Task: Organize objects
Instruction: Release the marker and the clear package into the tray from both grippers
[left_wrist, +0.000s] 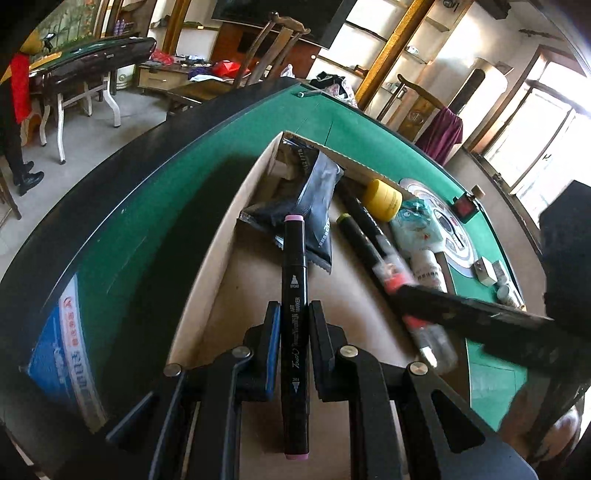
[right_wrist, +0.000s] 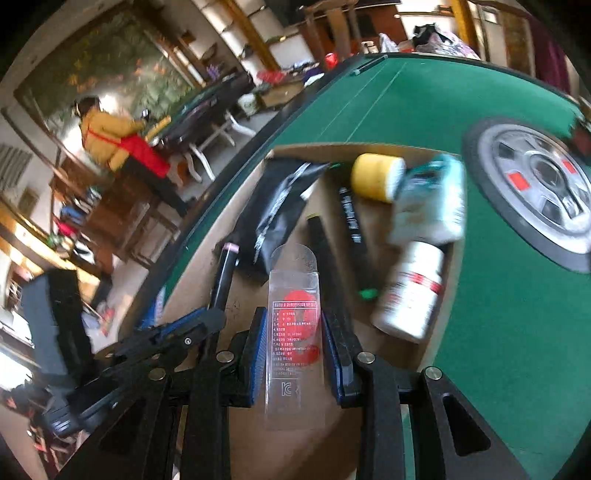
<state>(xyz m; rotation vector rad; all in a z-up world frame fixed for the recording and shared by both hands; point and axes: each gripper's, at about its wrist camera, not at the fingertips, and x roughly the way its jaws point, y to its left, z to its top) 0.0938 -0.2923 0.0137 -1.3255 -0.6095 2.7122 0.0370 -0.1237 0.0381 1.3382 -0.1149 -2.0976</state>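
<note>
My left gripper (left_wrist: 294, 314) is shut on a black art marker (left_wrist: 294, 295) with pink end caps, held lengthwise over the cardboard box (left_wrist: 221, 236). My right gripper (right_wrist: 293, 325) is shut on a clear plastic packet (right_wrist: 293, 325) with red print, also over the box (right_wrist: 369, 147). The right gripper (left_wrist: 461, 314) crosses the left wrist view, holding the clear packet (left_wrist: 424, 332). The left gripper (right_wrist: 177, 332) and its marker (right_wrist: 225, 273) show at the left of the right wrist view.
In the box lie a black foil pouch (left_wrist: 314, 206), two more black markers (left_wrist: 364, 236), a yellow-capped jar (left_wrist: 382, 199), a teal packet (left_wrist: 417, 225) and a white bottle (right_wrist: 410, 291). The box sits on a green mahjong table (left_wrist: 147, 206) with a round centre console (right_wrist: 535, 184). Small items (left_wrist: 487, 271) lie beyond.
</note>
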